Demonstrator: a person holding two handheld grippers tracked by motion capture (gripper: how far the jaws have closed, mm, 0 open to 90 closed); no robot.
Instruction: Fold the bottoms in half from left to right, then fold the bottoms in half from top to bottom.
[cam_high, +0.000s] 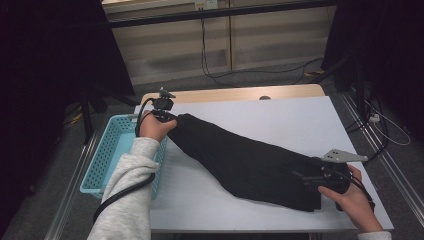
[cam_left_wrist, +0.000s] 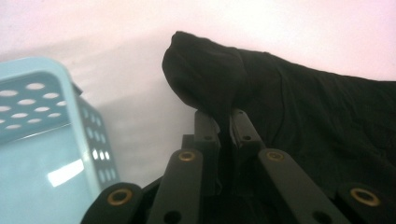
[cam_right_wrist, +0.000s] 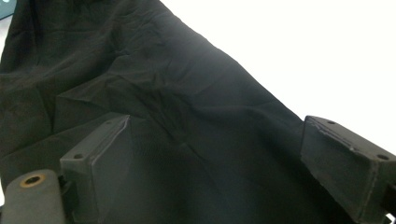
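A black garment (cam_high: 250, 162) is seen stretched diagonally across a white table (cam_high: 280, 120), from the far left corner down toward the near right edge. At its far end, a bunched corner of the fabric is pinched between the nearly closed jaws of the left gripper (cam_high: 170, 119); in the left gripper view that fold (cam_left_wrist: 205, 84) is seen rising above the two black jaws, which are pressed together on it. The left gripper is held by a hand in a grey sleeve (cam_high: 132, 190), and a black cable is seen trailing back along the forearm. A light blue perforated basket (cam_high: 107, 150) is placed just beside that hand, at the table's left edge.

At the garment's wide near end, the right gripper (cam_high: 312, 177) is held low over the cloth by the other hand. In the right gripper view its jaws are shown spread wide, with the dark fabric (cam_right_wrist: 177, 121) lying between and below them, and nothing is clamped. A grey three-cornered plate is carried on top of this gripper.
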